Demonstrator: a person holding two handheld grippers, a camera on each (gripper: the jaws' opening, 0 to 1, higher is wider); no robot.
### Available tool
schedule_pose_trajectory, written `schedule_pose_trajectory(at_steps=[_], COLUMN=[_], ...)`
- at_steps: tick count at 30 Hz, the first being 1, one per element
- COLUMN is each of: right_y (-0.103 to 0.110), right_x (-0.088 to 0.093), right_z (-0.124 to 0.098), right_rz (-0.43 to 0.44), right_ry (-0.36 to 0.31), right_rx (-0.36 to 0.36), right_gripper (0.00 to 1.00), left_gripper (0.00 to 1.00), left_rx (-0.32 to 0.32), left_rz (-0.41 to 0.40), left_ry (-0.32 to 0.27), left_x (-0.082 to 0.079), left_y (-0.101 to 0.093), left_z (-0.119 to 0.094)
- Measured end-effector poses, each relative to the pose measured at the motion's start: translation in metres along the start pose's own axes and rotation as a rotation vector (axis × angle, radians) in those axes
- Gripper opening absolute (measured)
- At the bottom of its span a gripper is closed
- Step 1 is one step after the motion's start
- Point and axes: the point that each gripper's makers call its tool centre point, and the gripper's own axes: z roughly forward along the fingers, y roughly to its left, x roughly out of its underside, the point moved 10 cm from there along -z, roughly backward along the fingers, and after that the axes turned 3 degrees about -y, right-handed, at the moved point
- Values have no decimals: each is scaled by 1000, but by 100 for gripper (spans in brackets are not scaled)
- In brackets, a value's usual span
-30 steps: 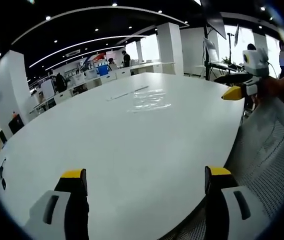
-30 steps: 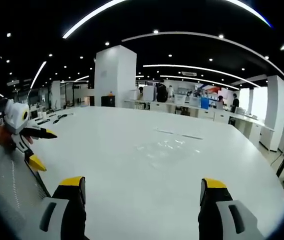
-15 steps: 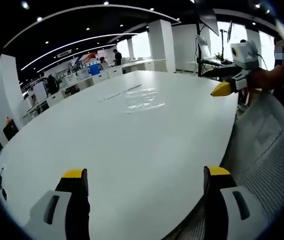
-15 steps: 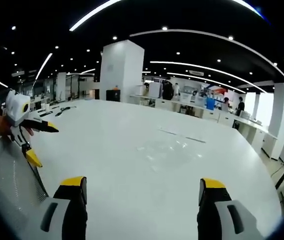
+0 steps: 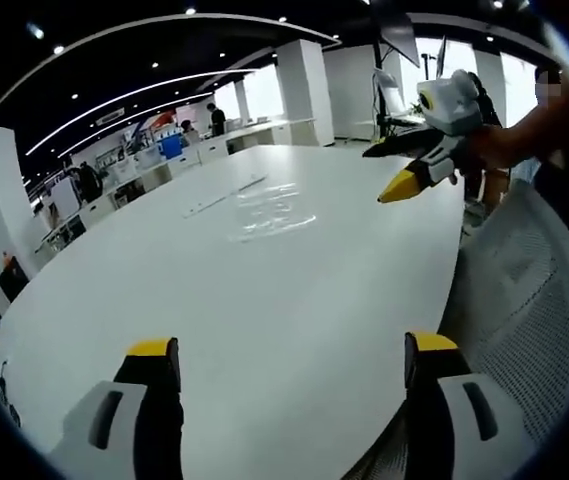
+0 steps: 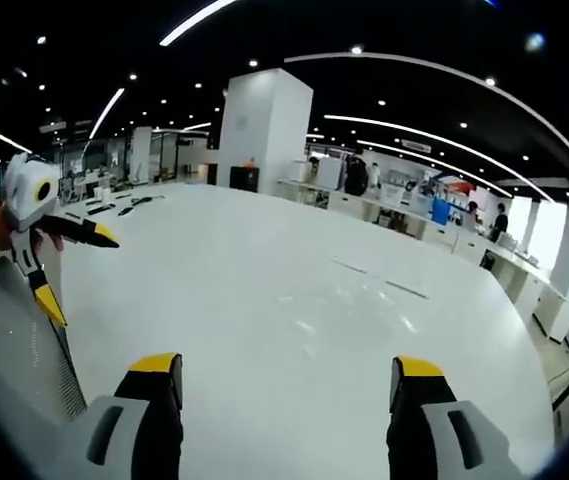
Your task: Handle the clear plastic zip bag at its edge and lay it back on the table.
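1. Both tongs are spread and hold nothing: the left gripper (image 5: 282,365) shows its two yellow-tipped jaws wide apart over the near rim of the white table (image 5: 264,300), and the right gripper (image 6: 286,385) shows the same wide gap in its own view.
2. Seen from the left gripper view, the right gripper (image 5: 414,165) hangs in the air above the table's near side, jaws parted. Seen from the right gripper view, the left gripper (image 6: 69,262) floats off the table's edge, next to a mesh chair back (image 6: 14,350).
3. Lying flat toward the middle of the table, well beyond both tongs, is the clear plastic zip bag (image 5: 269,208); it is faint and shows mostly as glare (image 6: 349,305). Two thin strips lie just past it.
4. Judged from this, the step is the reach. Come in low along the tabletop toward the bag's nearest edge, keeping the jaws parted.
5. Slide one jaw under that edge before closing; thin film on a smooth table will likely slip, so pinch only the rim and lift gently.
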Motion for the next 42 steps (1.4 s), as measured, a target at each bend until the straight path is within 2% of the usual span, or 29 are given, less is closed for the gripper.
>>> schedule_pose_trajectory(at_steps=[11,15,19,26,31,42], right_y=[-14,-16,-16,-20,-20,-31], right_x=[3,2,5,7,4,6], right_z=[25,34,43,62,71,95], right_rz=[-40,-26,-31,-43,-51,-28], right_ry=[79,92,117,148,165,194], right_rx=[-48,-73,-94,-137,-152,-161], right_gripper=[79,77,69,64,57,54], left_gripper=[89,88,87,86,86,86], left_rx=[5,3,5,2,-12,-19], left_rz=[-4,10,2,-16,-33,-56], left_ry=[-4,-11,-9,-12,-11,-4], left_x=[-5,-4,-1,1,2,1], left_y=[-3,-2,-2,-2,-2,-2], left_z=[5,5,5,4,3,2])
